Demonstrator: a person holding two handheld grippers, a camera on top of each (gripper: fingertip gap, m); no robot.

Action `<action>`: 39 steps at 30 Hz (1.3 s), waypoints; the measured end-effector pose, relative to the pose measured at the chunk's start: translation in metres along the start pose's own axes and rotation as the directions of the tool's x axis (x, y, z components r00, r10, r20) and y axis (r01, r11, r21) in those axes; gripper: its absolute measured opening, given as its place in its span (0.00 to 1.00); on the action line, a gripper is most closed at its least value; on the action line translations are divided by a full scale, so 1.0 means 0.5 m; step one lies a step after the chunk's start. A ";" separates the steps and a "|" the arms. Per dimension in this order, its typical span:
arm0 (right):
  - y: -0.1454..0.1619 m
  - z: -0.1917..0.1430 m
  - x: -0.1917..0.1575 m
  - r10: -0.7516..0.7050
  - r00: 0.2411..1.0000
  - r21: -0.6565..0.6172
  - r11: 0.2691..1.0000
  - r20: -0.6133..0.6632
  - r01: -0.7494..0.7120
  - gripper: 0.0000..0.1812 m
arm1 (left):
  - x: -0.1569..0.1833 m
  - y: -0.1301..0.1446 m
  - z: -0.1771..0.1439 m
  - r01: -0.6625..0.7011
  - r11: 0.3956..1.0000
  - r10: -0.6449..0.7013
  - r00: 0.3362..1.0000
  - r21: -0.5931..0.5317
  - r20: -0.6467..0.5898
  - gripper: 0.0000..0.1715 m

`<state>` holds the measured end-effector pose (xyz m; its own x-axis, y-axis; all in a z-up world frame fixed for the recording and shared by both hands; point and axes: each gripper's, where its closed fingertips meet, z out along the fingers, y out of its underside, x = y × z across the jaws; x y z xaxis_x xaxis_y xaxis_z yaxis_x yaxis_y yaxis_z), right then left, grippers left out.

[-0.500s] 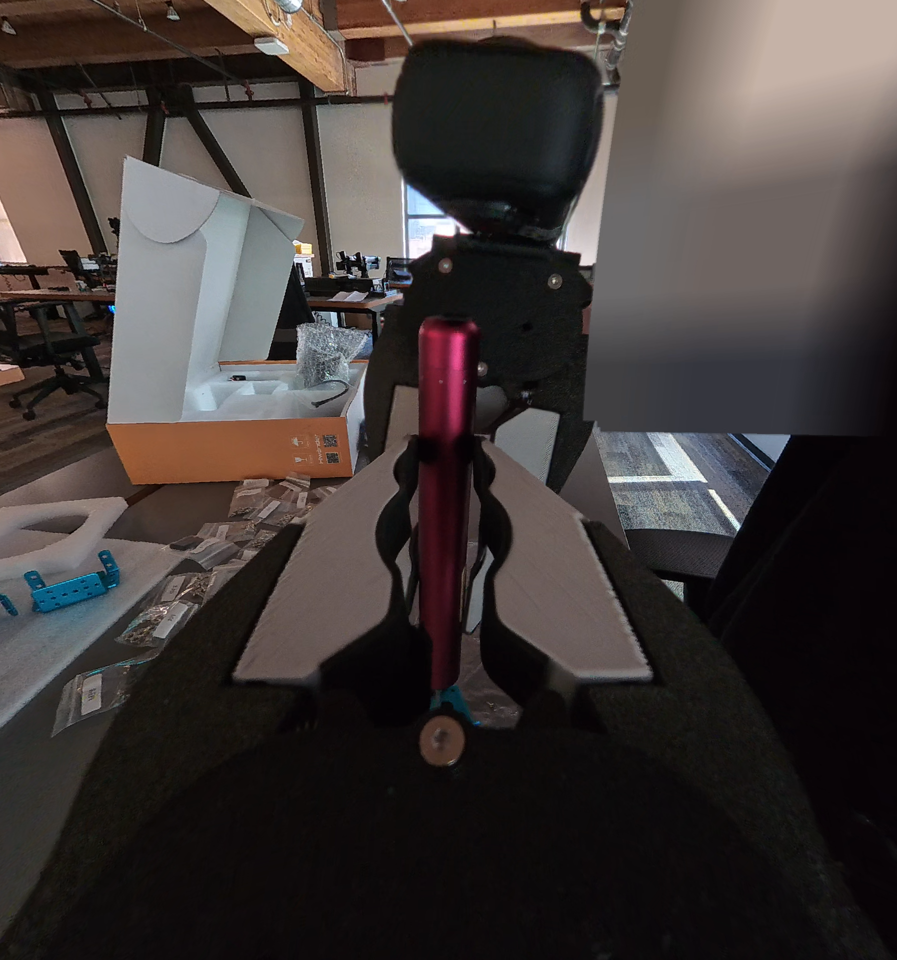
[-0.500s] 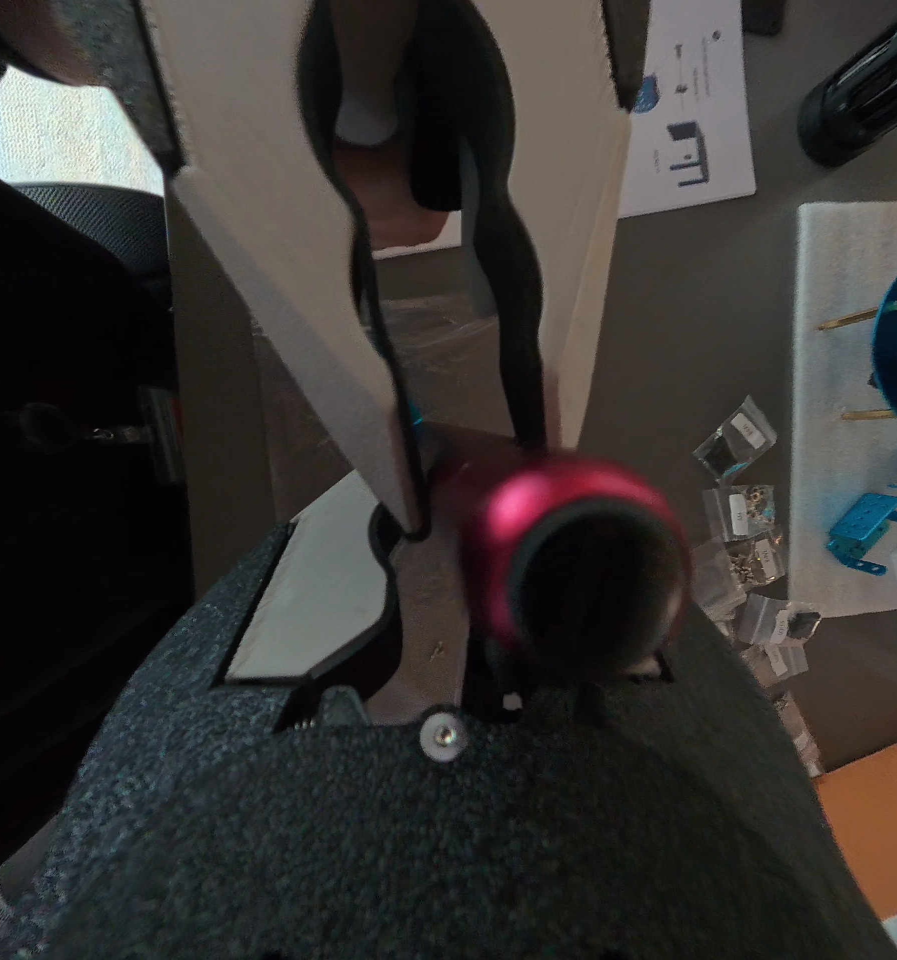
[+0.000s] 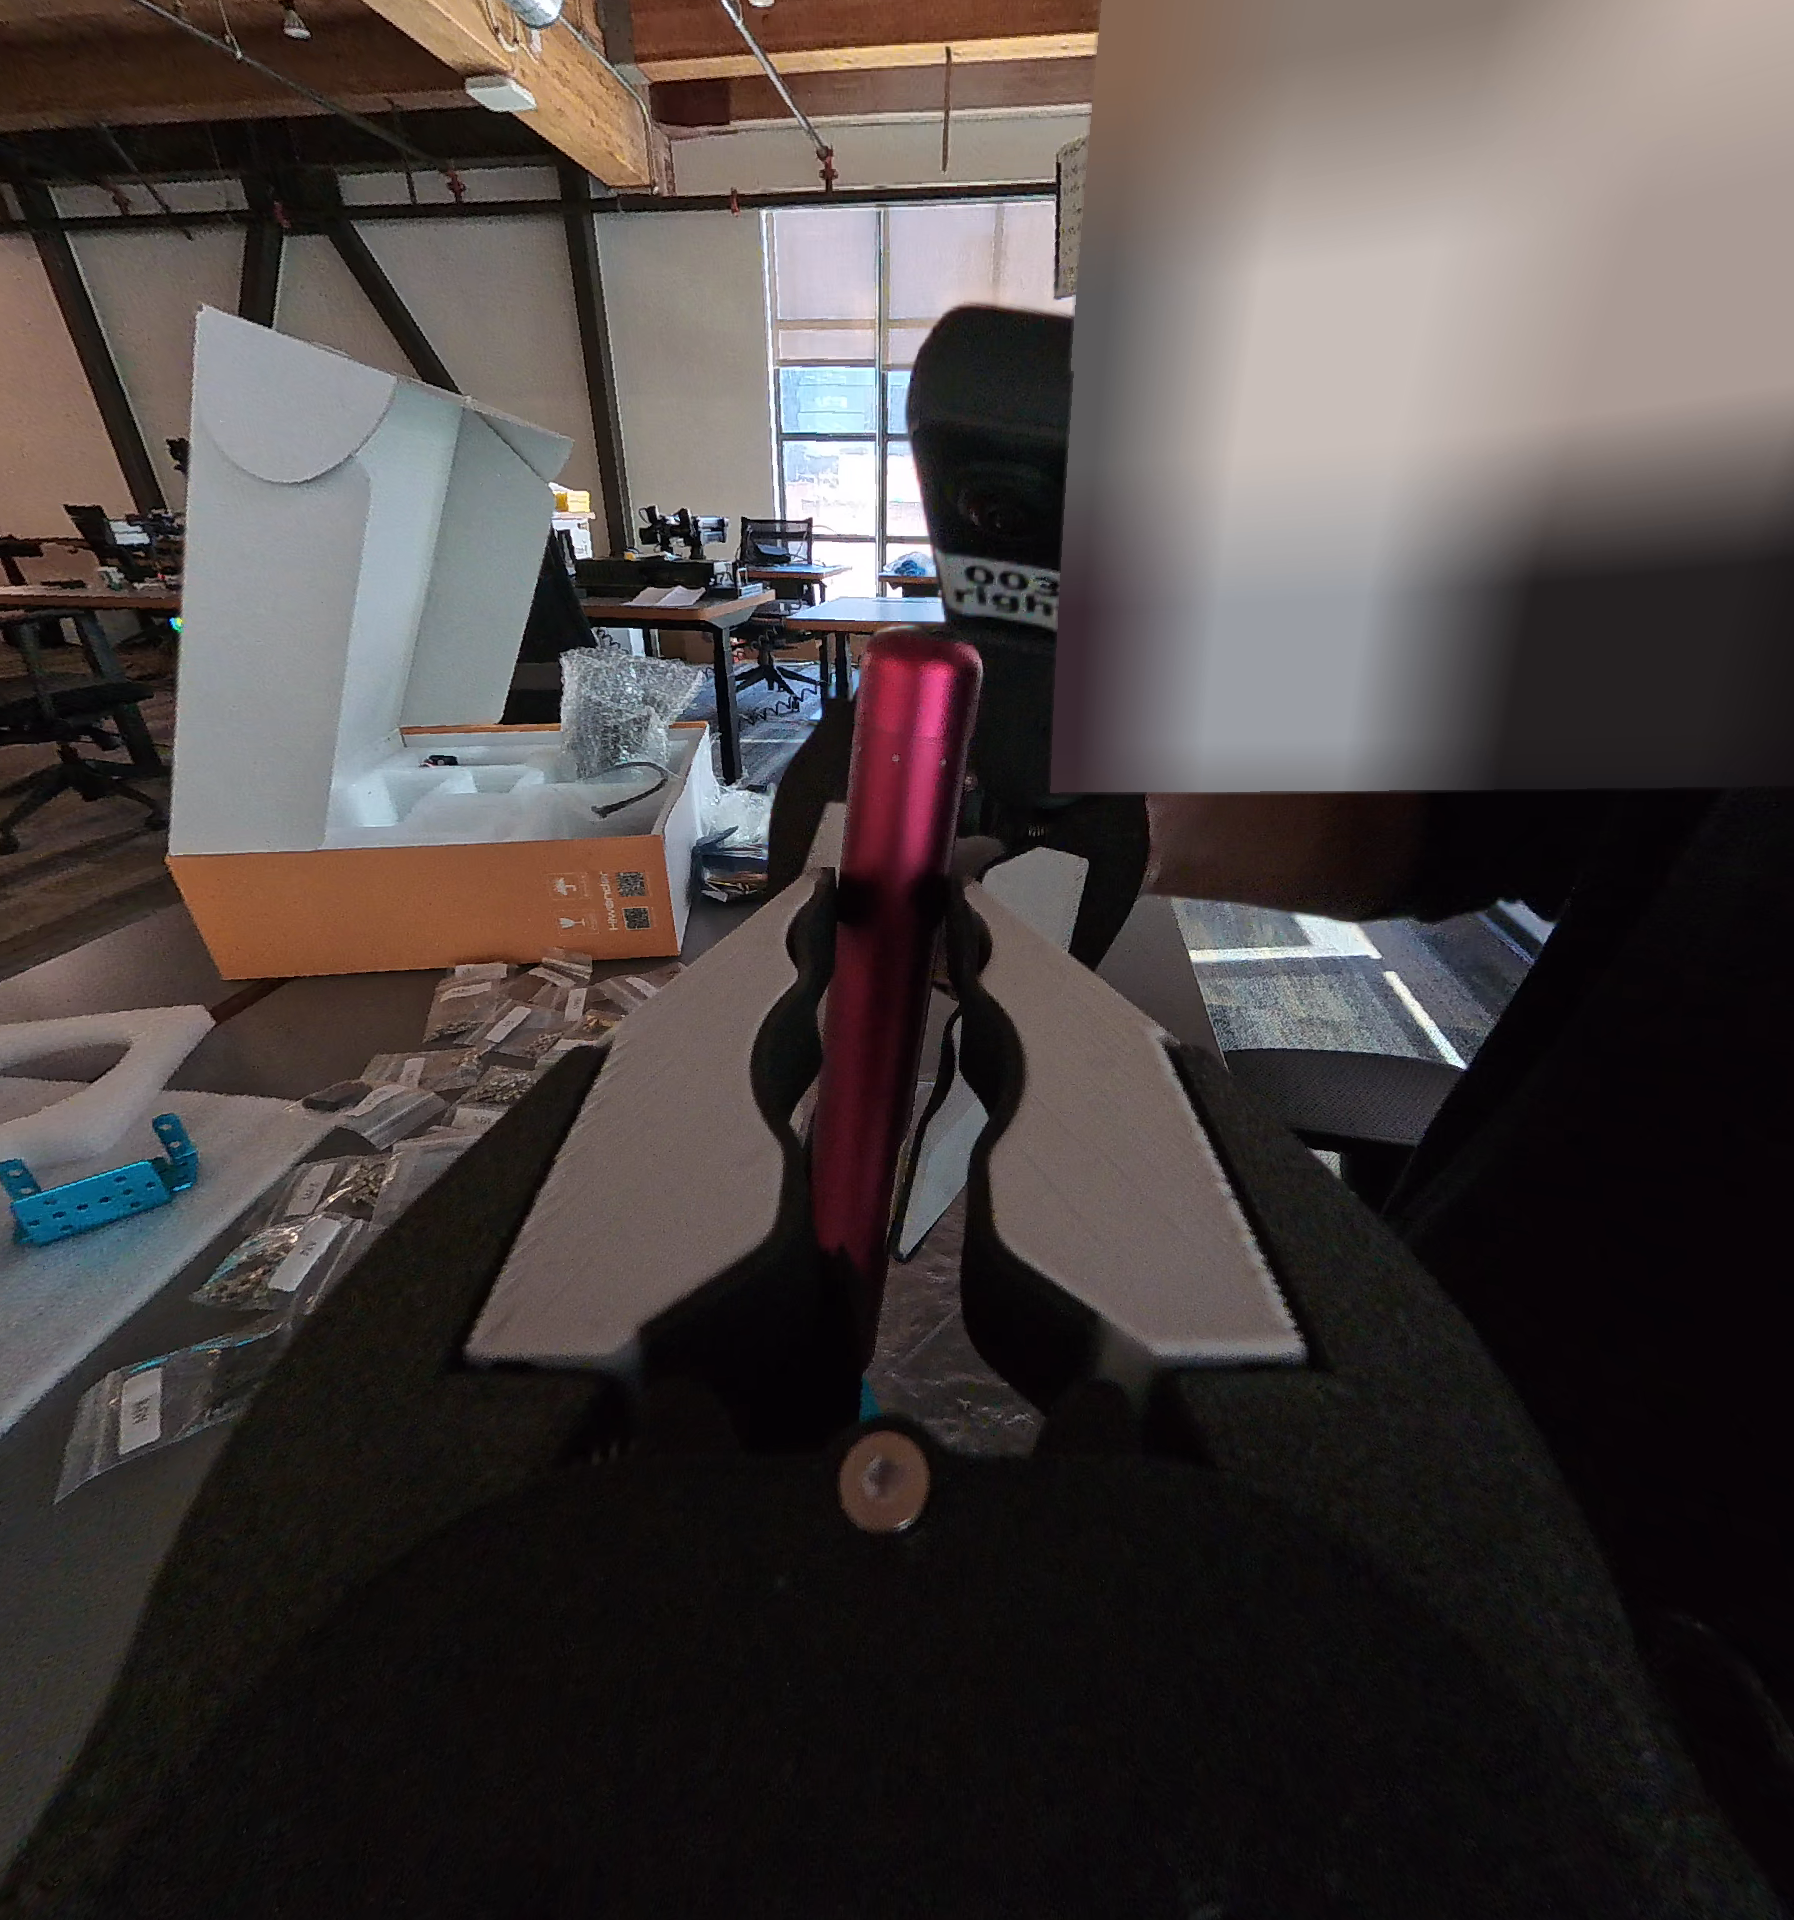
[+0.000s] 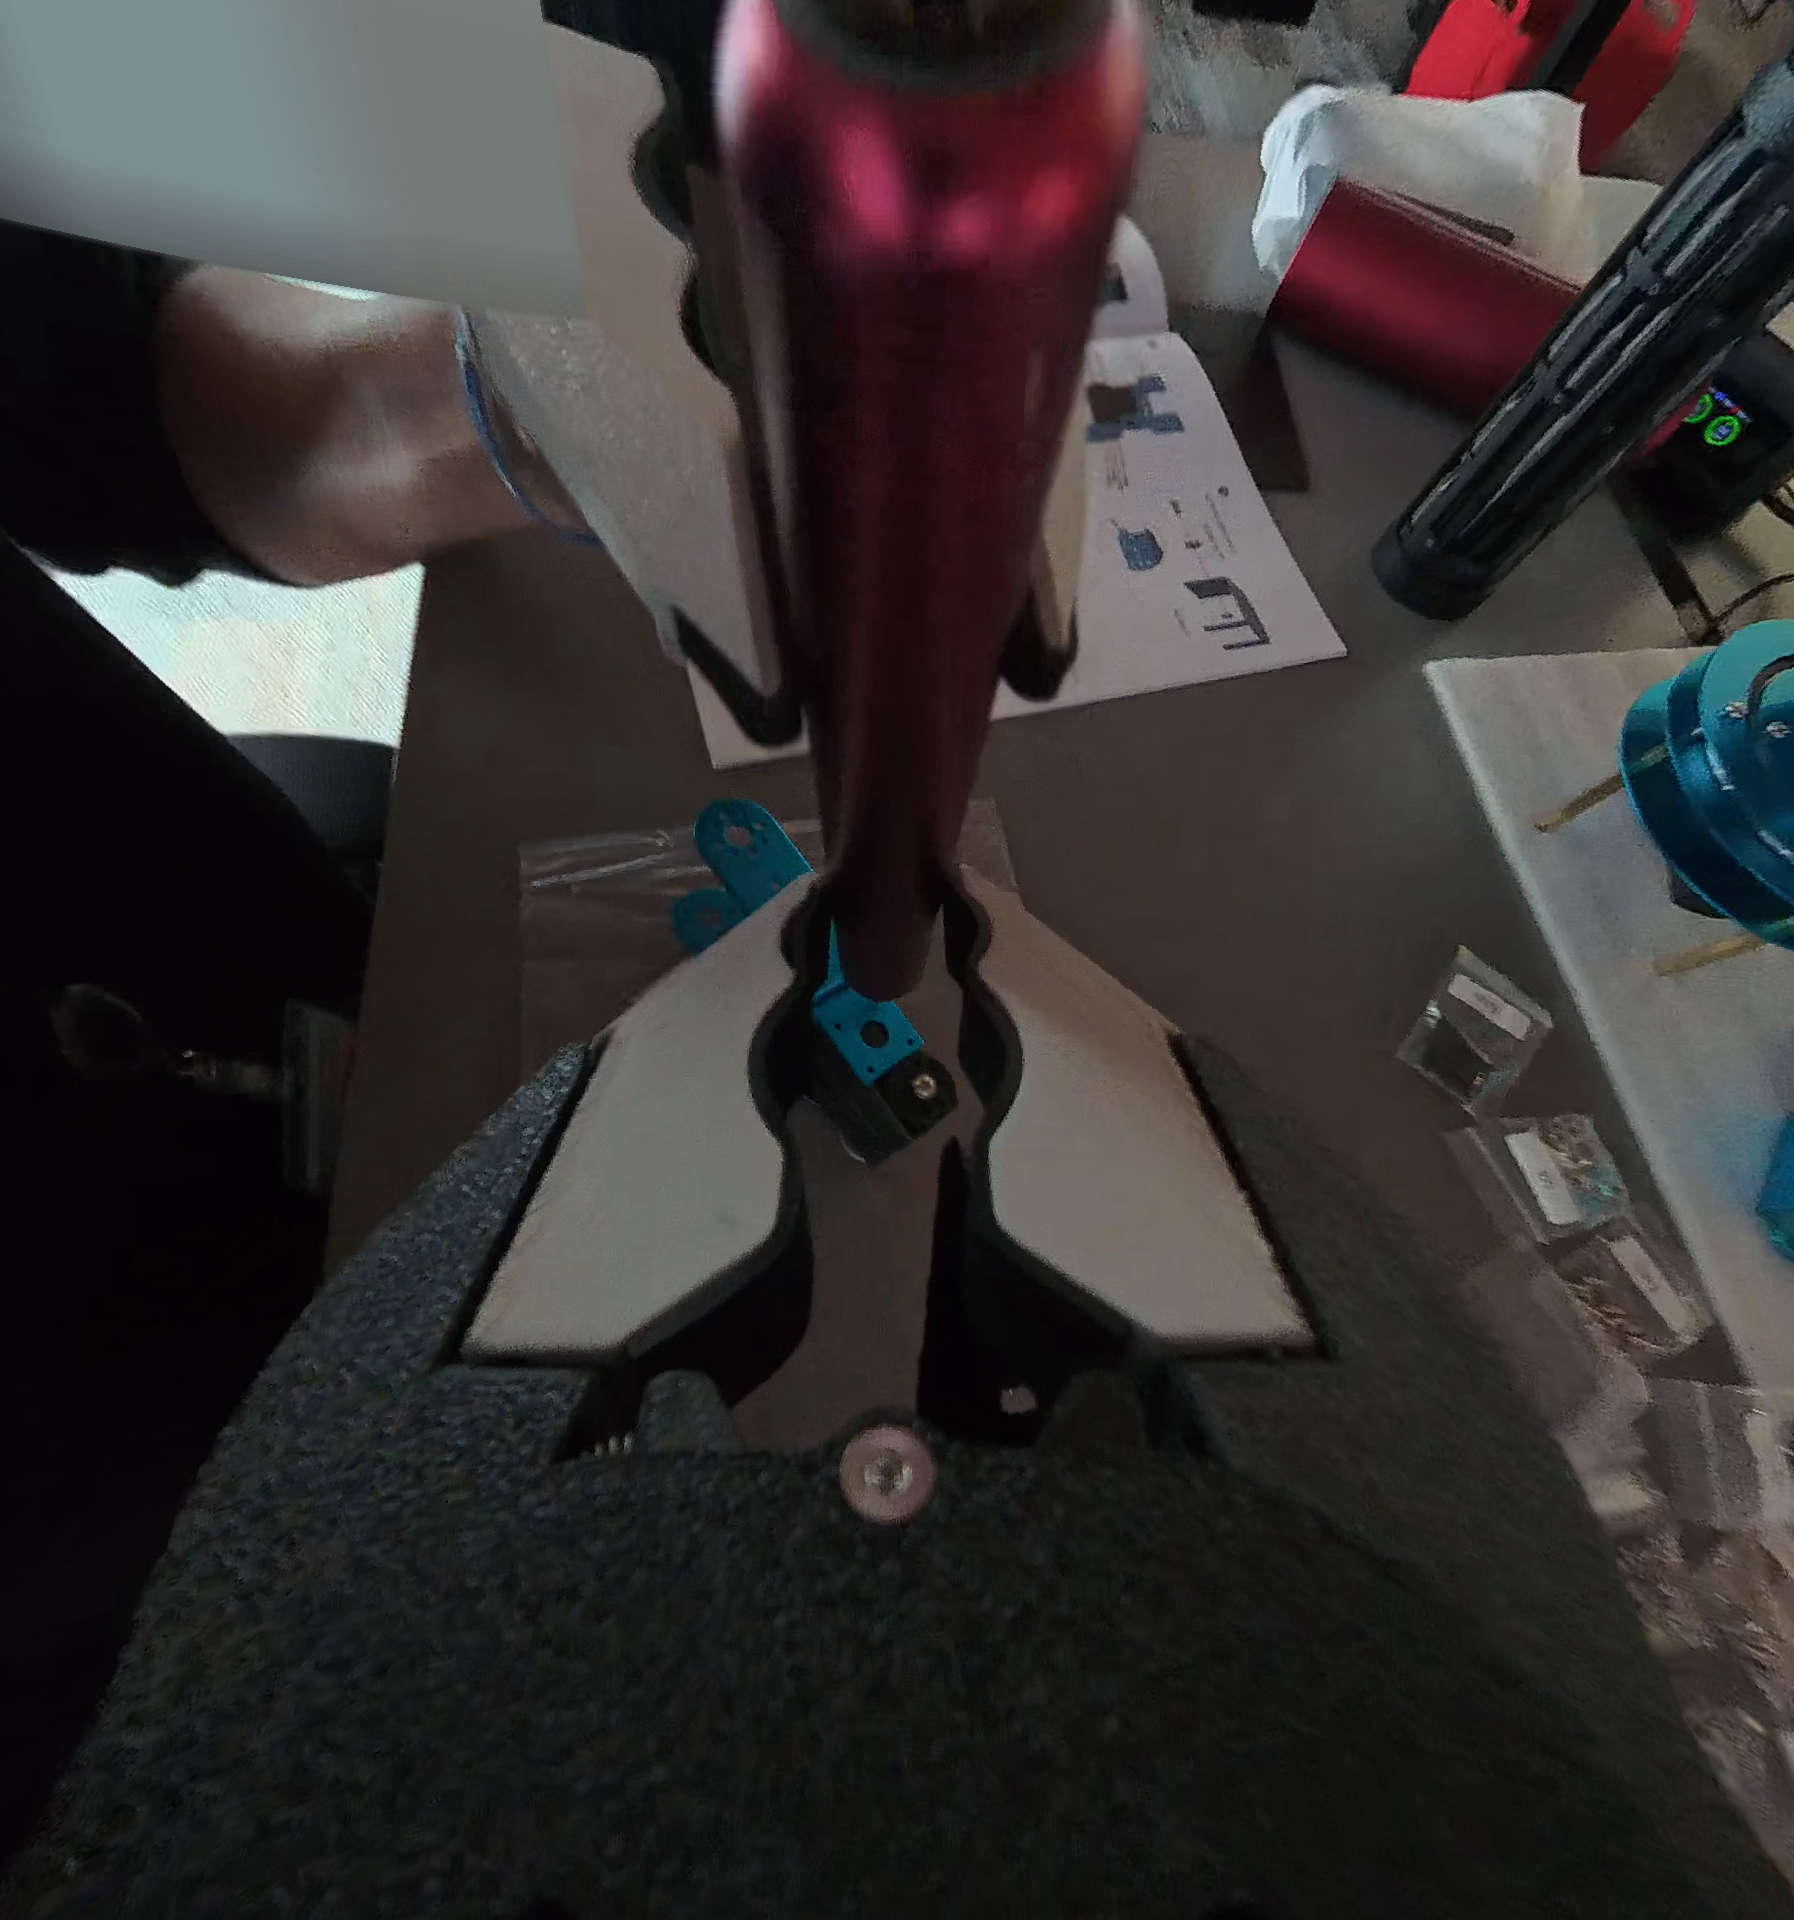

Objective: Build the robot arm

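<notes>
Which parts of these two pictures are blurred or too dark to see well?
Left wrist view: the red cylinder is sharp, the window glares bright, the right side is dark. Right wrist view: the cylinder's near end is blurred, and the small bags at the right edge smear.

Open office with timber ceiling beams (image 3: 519,94), a bright window (image 3: 841,416), desks (image 3: 685,613) and chairs (image 3: 51,717).

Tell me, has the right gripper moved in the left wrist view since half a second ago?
Yes. The right gripper has dropped lower: its camera head covered the top of the window before, and now sits beside the lower panes.
</notes>
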<state>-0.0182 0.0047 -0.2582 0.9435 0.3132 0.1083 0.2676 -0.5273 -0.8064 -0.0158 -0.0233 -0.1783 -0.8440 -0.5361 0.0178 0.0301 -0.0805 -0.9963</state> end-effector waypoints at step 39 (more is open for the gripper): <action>-0.006 0.002 -0.011 0.089 0.983 0.405 0.902 0.158 -0.147 0.11 | -0.017 -0.006 -0.011 0.041 0.998 -0.041 0.999 0.047 -0.001 0.11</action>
<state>-0.0242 0.0054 -0.2571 0.9208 0.3858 -0.0572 0.0238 -0.2021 -0.9791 -0.0119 -0.0138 -0.1759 -0.8449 -0.5317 0.0584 0.0210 -0.1420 -0.9896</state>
